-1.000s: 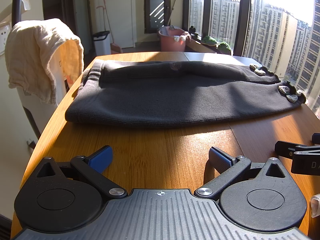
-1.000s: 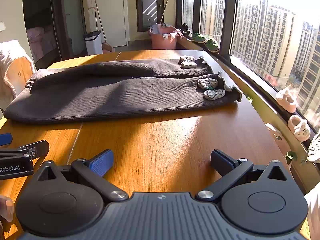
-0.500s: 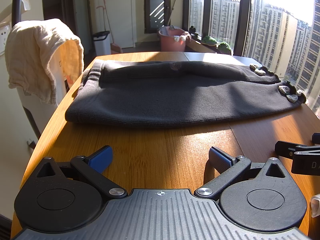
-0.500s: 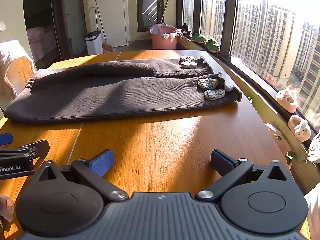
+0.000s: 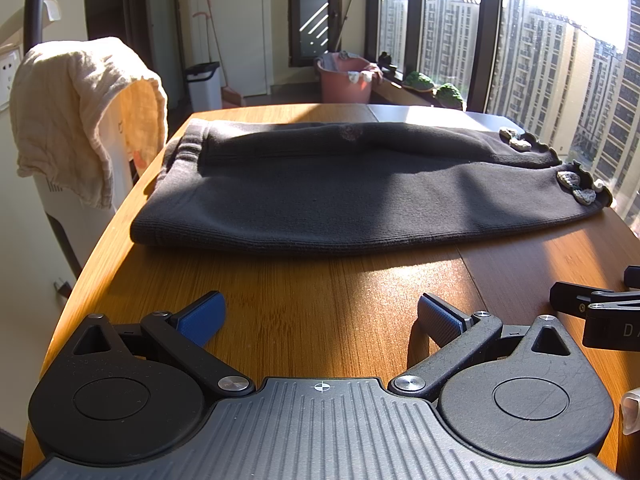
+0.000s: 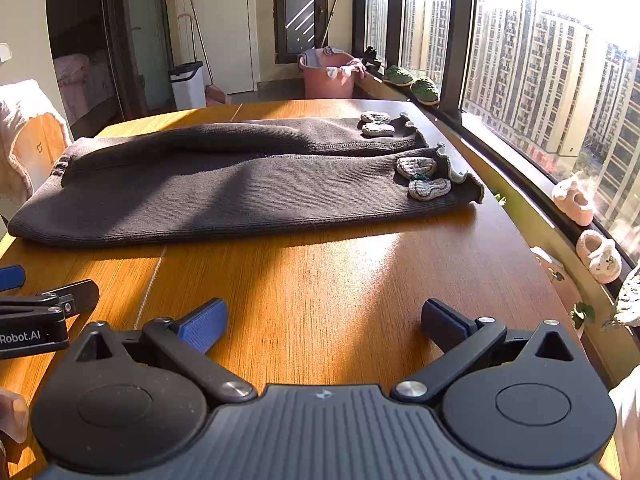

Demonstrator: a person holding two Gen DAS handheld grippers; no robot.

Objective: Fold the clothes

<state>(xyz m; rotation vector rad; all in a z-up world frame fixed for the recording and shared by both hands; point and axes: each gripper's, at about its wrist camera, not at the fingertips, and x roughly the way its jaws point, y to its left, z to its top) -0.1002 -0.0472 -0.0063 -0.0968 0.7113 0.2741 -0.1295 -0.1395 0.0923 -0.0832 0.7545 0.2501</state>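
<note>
- dark knit trousers [image 5: 360,196] lie lengthwise across the far half of the surface [image 5: 320,292], legs side by side, waistband end at left, cuffs at right near the window
- crochet patches [image 6: 422,178] sit on the cuffs, frilled hem just beside the surface's right edge
- risk: cuff end is close to the window-side edge, a sideways drag could pull it off the surface
- risk: knit looks thick and limp, pinching only the top layer would likely leave the lower leg behind and skew the fold
- risk: patches are raised, tongs could snag on them if the grab lands at the cuff
- risk: both tools sit near each other at the near edge, crossing paths could make them knock
- left tongs [image 5: 320,316] spread wide, nothing between the blue pads, low over bare wood, well apart from the trousers
- right tongs [image 6: 324,318] likewise spread wide and empty, over bare wood
- cream cloth [image 5: 80,112] draped on a chair at left, not in play
</note>
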